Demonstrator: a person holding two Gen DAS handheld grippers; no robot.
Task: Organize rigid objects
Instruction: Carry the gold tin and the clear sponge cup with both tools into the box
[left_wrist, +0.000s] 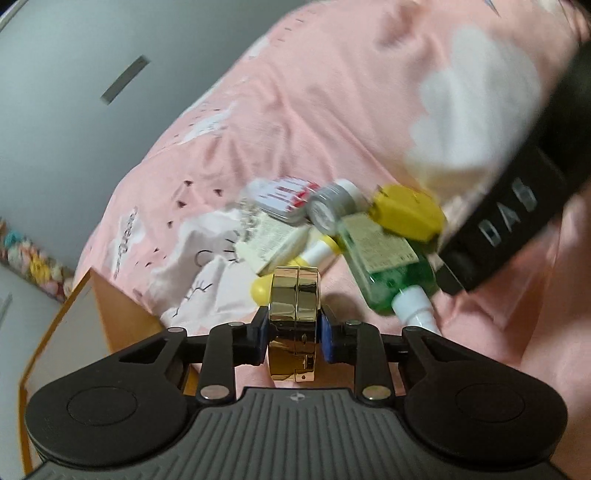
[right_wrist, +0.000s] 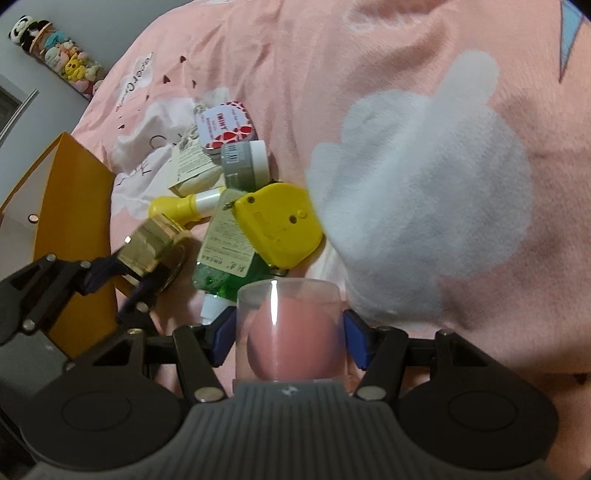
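Left gripper (left_wrist: 294, 334) clamping gold compact (left_wrist: 294, 295), lower edge hidden, pile (left_wrist: 343, 225) blurred

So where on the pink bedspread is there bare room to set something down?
Free: the wide stretch of pink bedspread right of the yellow plastic tape measure, around the white cloud print. Crowded: the pile left of it, green liquid bottle, grey jar, red-patterned mint tin, up to the orange box.

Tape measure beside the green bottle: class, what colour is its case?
Yellow; the tape measure shows best in the right wrist view.
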